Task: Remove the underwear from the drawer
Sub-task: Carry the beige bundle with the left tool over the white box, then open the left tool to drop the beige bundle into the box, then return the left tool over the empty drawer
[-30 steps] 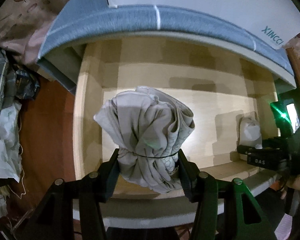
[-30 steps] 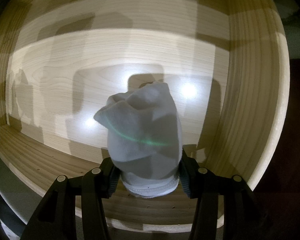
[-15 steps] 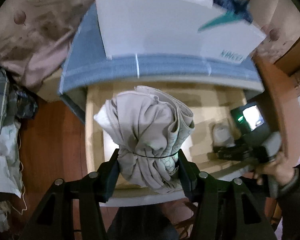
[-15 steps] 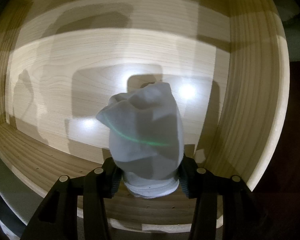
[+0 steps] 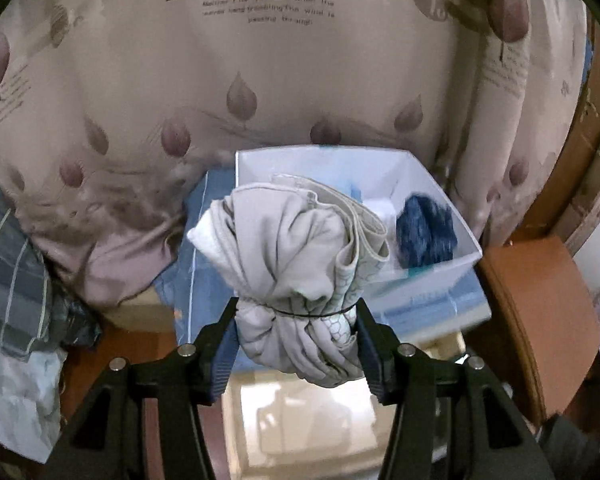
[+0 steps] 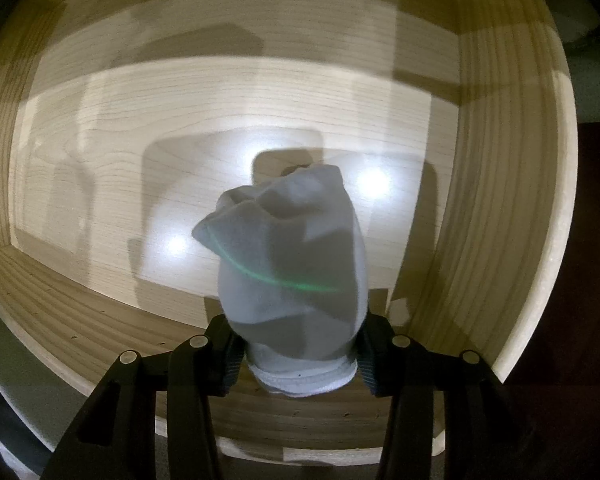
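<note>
In my left gripper point(image 5: 296, 316) I have a beige bundle point(image 5: 292, 256) of underwear, tied round with a thin dark band; the fingers are partly open and clamped on its waist, one pad on each side. It hangs clear of everything, above the pale drawer floor that shows just below the fingers. Just beyond it sits a white box point(image 5: 440, 280) on blue cloth, with a dark blue bundle point(image 5: 424, 228) and something white already inside. Behind that hangs a printed curtain point(image 5: 260, 80). I judge this piece as good as out, with only the drop into the box left, if that is where it goes.

My right gripper point(image 6: 298, 344) points down into the wooden drawer point(image 6: 480, 200). Its fingers sit on either side of a white bundle point(image 6: 296, 264) and press on its lower end. I read that as a grasp just taken. That bundle stands near the right-hand wall, and whether it touches the floor I cannot tell. The rest of the floor in this view is bare wood with bright lamp spots. So one piece is lifted, and one is gripped but not yet raised out.
</note>
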The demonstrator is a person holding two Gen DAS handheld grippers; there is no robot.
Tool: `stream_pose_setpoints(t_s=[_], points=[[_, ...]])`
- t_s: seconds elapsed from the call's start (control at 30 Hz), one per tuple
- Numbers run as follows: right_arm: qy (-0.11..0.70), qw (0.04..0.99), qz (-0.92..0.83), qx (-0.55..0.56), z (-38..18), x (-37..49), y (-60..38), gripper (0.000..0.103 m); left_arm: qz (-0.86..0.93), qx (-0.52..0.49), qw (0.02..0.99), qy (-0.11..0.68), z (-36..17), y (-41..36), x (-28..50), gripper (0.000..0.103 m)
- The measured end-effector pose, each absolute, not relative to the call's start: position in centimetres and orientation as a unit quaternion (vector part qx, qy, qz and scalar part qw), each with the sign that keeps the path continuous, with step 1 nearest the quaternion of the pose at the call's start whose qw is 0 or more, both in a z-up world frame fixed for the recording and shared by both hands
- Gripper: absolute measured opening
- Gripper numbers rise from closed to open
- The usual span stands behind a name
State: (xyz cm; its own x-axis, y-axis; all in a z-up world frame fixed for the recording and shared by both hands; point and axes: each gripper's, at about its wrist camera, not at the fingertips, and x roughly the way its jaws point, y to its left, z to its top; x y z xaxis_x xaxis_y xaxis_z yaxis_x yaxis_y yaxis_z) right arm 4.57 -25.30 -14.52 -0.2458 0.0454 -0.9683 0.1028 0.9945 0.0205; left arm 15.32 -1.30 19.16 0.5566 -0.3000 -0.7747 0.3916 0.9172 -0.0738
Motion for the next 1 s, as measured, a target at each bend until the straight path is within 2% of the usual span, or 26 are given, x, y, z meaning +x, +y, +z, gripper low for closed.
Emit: stream_pose_setpoints(t_s=[0.17, 0.4, 0.73, 1.0], points=[[0.789, 0.612, -0.024, 0.042, -14.2, 4.6, -24.9, 0.044, -0.201, 0.056, 0.887, 0.413, 18.5, -3.5, 19.1, 0.054], [0.789, 0.613, -0.024, 0.042, -14.2, 4.6, -24.6, 0.044, -0.185, 0.054, 0.872, 0.451, 14.6, -5.2, 24.3, 0.054], [0.788, 0.613, -0.024, 0.042, -14.2, 4.5, -24.7, 0.044, -0.157, 0.064, 0.853, 0.494, 10.3, -6.1, 26.2, 0.059], [0.788, 0.613, -0.024, 0.042, -14.2, 4.5, -24.7, 0.044, -0.172, 0.034, 0.859, 0.481, 12.7, -5.2, 25.4, 0.063]])
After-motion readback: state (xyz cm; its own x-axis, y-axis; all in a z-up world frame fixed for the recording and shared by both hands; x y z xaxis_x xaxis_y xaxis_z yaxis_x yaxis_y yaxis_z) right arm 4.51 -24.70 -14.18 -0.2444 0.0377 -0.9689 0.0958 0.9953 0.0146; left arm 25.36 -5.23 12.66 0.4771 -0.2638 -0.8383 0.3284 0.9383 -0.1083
